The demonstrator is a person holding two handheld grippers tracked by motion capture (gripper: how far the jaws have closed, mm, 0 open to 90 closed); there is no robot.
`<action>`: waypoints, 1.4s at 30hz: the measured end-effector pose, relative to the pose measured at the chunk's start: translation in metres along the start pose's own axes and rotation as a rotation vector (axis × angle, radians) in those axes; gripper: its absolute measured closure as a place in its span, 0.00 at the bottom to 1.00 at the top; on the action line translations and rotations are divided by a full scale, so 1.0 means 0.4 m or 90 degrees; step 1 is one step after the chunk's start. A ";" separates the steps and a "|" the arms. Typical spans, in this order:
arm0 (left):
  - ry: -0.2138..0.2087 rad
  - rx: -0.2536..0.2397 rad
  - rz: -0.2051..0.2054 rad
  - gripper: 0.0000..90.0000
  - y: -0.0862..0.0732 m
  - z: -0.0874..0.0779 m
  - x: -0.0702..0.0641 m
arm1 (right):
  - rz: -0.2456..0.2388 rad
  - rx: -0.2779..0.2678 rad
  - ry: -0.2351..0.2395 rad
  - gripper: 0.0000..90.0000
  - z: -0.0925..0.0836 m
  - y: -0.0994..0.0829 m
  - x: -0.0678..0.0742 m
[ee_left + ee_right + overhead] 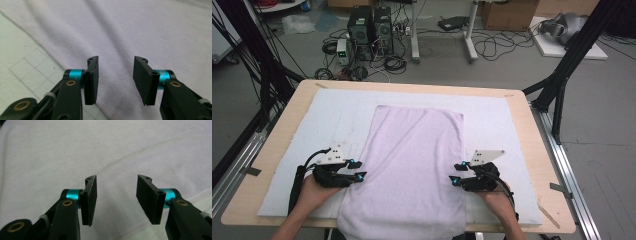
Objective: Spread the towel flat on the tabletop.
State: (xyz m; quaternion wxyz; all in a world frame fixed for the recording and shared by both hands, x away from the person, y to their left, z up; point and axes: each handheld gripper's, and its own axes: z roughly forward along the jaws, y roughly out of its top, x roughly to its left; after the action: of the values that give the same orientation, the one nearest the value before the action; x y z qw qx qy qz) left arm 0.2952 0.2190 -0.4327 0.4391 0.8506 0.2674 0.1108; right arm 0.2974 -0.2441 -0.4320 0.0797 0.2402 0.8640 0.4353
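Observation:
A pale lilac towel [412, 160] lies flat along the middle of the white mat [302, 130], its near end hanging over the table's front edge. My left gripper [359, 170] sits at the towel's left edge, jaws apart with nothing between them. In the left gripper view the gripper [116, 80] hovers over the towel [130, 32] just inside its stitched hem. My right gripper [456, 172] is at the towel's right edge, also open and empty. The right gripper view has the gripper [117, 200] above the towel [100, 152] near the hem.
The wooden table [542, 160] has bare margins left and right of the mat. Beyond it the floor holds computer towers [369, 30], tangled cables, cardboard boxes and black frame legs [562, 80]. A person's hands [309, 197] hold both grippers from the near side.

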 end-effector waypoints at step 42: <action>0.033 -0.021 -0.018 0.53 0.001 -0.009 0.030 | 0.013 -0.005 -0.028 0.40 0.023 0.020 -0.052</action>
State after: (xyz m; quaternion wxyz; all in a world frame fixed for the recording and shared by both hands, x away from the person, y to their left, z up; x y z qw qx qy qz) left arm 0.3037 0.2278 -0.4307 0.4473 0.8364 0.2888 0.1305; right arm 0.3215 -0.2438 -0.4327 0.0953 0.2585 0.8579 0.4337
